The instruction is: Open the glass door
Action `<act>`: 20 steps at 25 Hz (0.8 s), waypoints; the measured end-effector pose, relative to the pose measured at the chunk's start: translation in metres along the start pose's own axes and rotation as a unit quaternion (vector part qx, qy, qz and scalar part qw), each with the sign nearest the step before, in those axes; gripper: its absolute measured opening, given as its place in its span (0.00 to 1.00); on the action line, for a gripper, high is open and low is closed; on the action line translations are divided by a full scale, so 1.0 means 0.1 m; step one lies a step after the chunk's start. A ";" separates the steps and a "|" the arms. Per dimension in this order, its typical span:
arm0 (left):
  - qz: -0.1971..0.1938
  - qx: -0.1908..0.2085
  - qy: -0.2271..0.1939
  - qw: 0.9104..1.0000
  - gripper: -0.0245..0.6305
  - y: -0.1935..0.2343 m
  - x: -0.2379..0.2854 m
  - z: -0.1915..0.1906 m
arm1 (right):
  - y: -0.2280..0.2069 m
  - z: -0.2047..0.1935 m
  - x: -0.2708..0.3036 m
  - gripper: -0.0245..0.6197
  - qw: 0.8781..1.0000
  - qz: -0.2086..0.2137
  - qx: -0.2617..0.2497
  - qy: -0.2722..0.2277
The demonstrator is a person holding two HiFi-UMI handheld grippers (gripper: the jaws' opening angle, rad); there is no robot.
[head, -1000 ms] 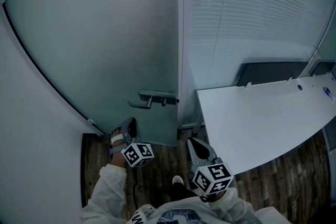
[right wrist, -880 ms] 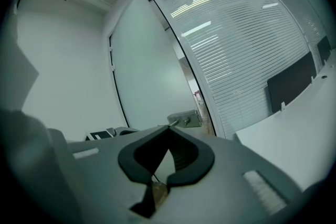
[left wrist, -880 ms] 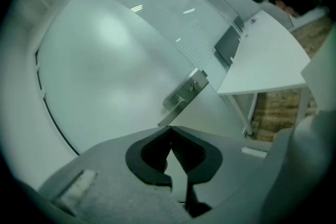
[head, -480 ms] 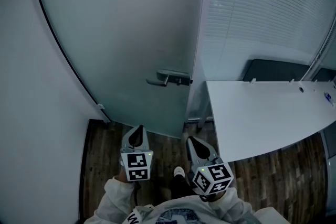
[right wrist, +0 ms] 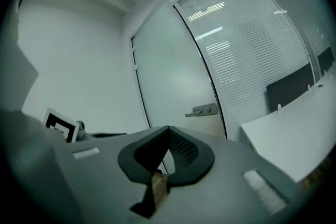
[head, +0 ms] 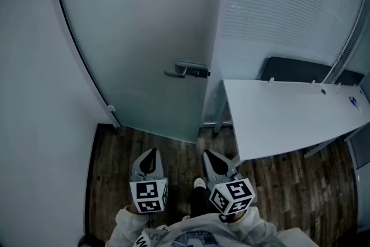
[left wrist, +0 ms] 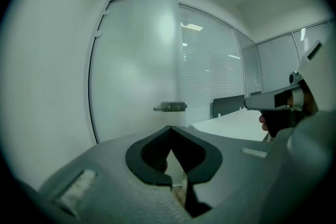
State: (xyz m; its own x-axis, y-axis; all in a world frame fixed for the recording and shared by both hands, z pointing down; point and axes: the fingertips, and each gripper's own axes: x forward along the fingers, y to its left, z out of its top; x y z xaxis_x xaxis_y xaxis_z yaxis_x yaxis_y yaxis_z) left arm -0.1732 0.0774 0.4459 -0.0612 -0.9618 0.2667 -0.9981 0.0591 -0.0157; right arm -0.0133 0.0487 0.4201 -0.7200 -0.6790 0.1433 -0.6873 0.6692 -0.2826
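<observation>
Your left tool (head: 151, 152) and right tool (head: 209, 155) are both pressed together, empty, side by side over the wood floor (head: 173, 150). The glass door (head: 144, 37) stands well ahead, its handle (head: 188, 70) well apart from both. The white counter (head: 289, 113) is off to the right.

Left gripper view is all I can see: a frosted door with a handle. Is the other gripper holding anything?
Observer: No. The right gripper is shut, fingers together, nothing between them.
Operator: Is either gripper touching the handle?
Observer: No. In the head view, the left gripper and the right one both hang short of the door handle, with a strip of wooden floor between them and the glass door.
</observation>
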 end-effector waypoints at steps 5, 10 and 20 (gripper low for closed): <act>-0.002 0.009 -0.011 1.000 0.04 -0.16 -0.37 -0.03 | 0.14 0.02 -0.30 0.04 1.000 0.000 -0.014 -0.007; -0.014 0.032 -0.014 0.999 0.04 -0.41 -0.51 0.02 | 0.09 0.05 -0.52 0.04 1.000 -0.008 -0.012 -0.005; -0.009 0.042 -0.020 0.999 0.04 -0.67 -0.54 0.10 | -0.04 0.02 -0.66 0.04 1.000 0.005 -0.007 0.004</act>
State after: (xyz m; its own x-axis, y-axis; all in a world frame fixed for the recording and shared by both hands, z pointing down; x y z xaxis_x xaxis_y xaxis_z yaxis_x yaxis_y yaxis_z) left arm -0.1028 0.1223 0.4227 -0.0420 -0.9725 0.2290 -0.9955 0.0214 -0.0918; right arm 0.0372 0.0902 0.4101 -0.7272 -0.6703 0.1477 -0.6816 0.6799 -0.2703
